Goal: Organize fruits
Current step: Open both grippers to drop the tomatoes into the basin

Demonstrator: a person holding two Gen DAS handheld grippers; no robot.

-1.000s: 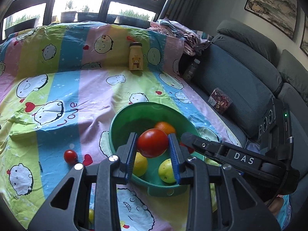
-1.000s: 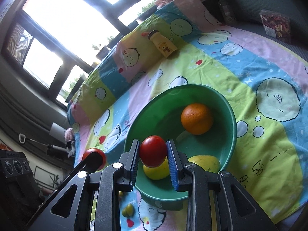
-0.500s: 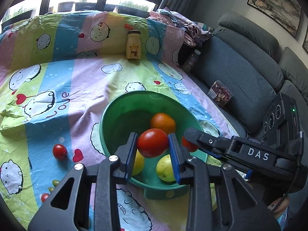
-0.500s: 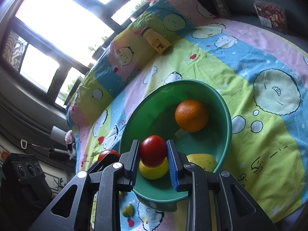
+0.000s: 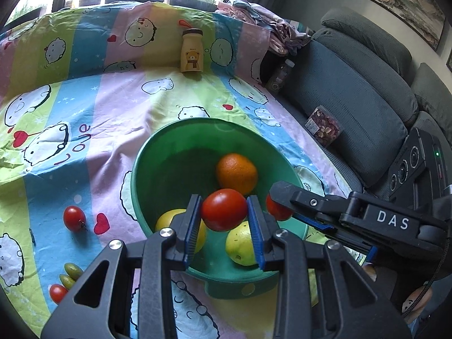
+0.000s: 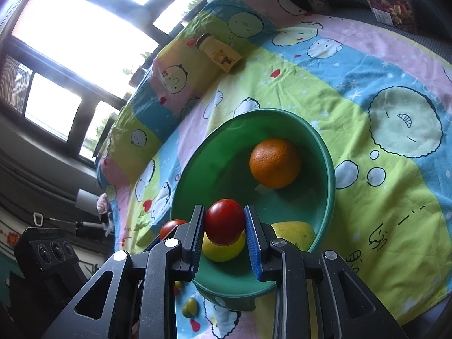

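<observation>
A green bowl sits on a cartoon-print sheet and holds an orange and two yellow-green fruits. My left gripper is shut on a red tomato above the bowl's near side. In the left wrist view the right gripper reaches in from the right, shut on another red tomato. The right wrist view shows the bowl, the orange, and my right gripper clamping its tomato over the near rim; the left gripper's tomato shows at left.
Loose on the sheet lie a small red tomato, green olives and another small tomato. A yellow bear bottle stands at the back. A grey sofa with a snack box lies right.
The left gripper has moved forward and down over the bowl with its tomato. The right gripper kept its place over the near rim, rolling slightly. Both grips are unchanged.
</observation>
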